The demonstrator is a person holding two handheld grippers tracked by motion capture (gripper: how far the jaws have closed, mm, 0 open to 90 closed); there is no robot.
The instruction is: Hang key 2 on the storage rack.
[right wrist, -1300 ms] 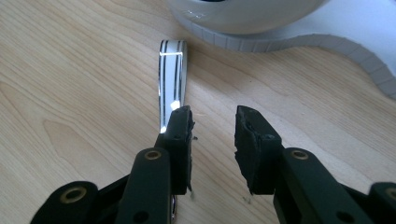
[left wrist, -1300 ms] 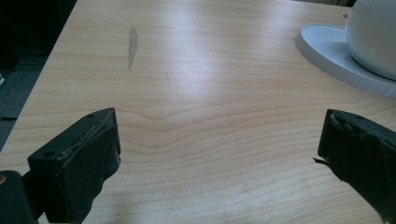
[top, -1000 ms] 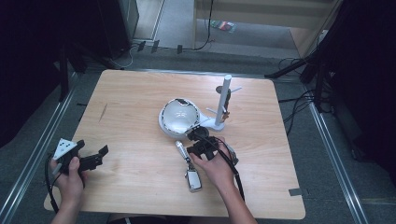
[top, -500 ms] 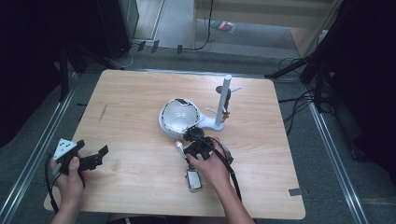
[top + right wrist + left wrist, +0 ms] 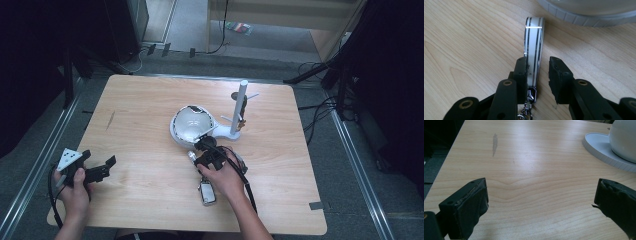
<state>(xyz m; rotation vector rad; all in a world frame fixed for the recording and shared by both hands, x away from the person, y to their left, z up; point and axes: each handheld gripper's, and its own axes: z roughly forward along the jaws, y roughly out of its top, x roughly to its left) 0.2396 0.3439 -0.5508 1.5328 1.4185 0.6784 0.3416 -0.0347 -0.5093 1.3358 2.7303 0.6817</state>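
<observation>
The right gripper (image 5: 537,75) is down at the table with its jaws a narrow way apart, one on either side of the key-fob strap (image 5: 534,47); the near-side pad appears to touch the strap's edge while a clear gap remains at the other pad, so the strap is straddled and not yet clamped. To do this step well, in my judgement, the jaws should close squarely on the flat strap just above the metal clasp (image 5: 531,95), with the gripper kept low and centred so the strap is not pushed sideways and the pads bite on webbing, not on the clasp. The strap is a pale band with dark stripes lying flat on the wooden table (image 5: 150,190), its long axis running straight away from the gripper, looped end pointing toward the ribbed rim of the white round base (image 5: 584,17) just beyond, clasp end nearest the jaws. In the high view the strap (image 5: 193,156) lies just in front of the white dome (image 5: 191,125), and the car key (image 5: 206,192) rests nearer the person beside the right wrist. Farther back a white post on a stand (image 5: 241,107) rises beside the dome. The left gripper (image 5: 541,202) rests well apart at the table's near left, jaws wide apart over bare wood.
</observation>
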